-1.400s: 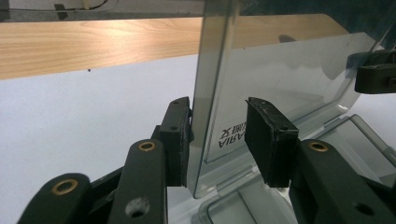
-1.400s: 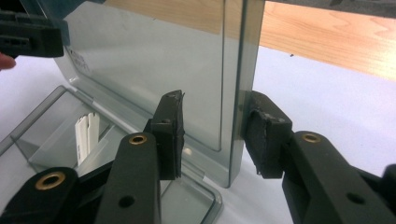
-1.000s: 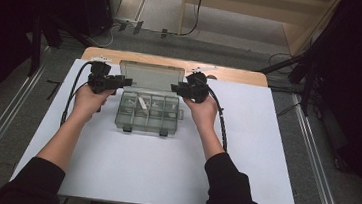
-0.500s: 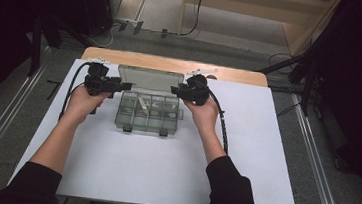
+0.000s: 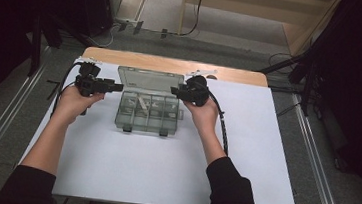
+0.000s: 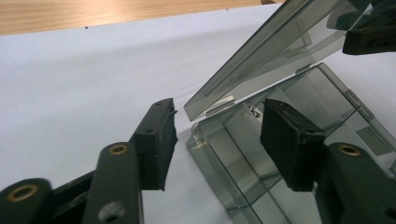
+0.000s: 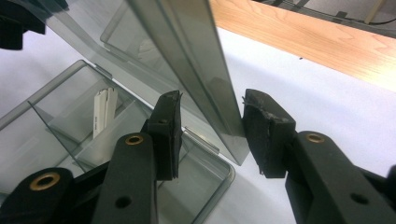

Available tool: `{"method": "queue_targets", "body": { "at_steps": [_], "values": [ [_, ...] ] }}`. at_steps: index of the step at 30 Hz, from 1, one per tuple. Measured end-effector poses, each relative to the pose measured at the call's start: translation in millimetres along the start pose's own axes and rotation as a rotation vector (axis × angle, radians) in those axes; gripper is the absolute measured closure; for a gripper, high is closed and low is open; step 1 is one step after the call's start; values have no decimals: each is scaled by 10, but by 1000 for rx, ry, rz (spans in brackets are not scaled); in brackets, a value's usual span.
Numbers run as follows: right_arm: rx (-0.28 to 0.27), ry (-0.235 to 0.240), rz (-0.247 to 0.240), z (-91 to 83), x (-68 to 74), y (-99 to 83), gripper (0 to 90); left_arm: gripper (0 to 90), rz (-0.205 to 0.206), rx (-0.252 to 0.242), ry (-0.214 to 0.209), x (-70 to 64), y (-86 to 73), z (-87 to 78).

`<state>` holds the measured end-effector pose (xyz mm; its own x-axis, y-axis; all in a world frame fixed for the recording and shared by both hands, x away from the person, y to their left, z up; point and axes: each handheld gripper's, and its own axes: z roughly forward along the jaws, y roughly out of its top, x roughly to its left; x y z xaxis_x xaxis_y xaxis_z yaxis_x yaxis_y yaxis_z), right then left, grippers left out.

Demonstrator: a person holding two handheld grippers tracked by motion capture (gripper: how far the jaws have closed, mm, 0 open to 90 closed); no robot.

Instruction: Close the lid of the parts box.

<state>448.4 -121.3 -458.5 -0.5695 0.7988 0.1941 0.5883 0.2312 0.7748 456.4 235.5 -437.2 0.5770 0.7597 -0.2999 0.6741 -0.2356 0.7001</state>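
Two grippers flank a clear compartment box [image 5: 149,113] whose lid [image 5: 151,79] stands open. The right gripper [image 7: 210,121] has its jaws spread on either side of the lid's right edge, not pressed to it. The left gripper [image 6: 217,140] is spread too, near the box's far left corner beneath the lid's corner. A small white piece [image 7: 102,112] lies in one compartment. The box sits on a white sheet [image 5: 264,155] over the wooden table [image 5: 172,65].

Raised clear plastic lid [image 7: 196,60] standing between right tongs [image 7: 211,122] jaws, smoky transparent compartment box [image 5: 149,113] mid-counter, white counter [image 5: 132,172] sheet bare in front.
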Motion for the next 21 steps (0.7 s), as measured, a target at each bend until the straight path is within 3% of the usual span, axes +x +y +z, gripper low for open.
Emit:
{"method": "queue_targets", "body": {
  "at_steps": [9,14,21],
  "values": [
    [-3,1,-2,-6,9,-6,588,883,-20,-2,-10,74,48,-74],
    [-11,-1,-4,-5,12,-20,585,897,13,1,1,24,141,-46],
    [-17,-10,-11,9,20,-31,578,895,26,-22,4,7,259,10]
  ]
}}
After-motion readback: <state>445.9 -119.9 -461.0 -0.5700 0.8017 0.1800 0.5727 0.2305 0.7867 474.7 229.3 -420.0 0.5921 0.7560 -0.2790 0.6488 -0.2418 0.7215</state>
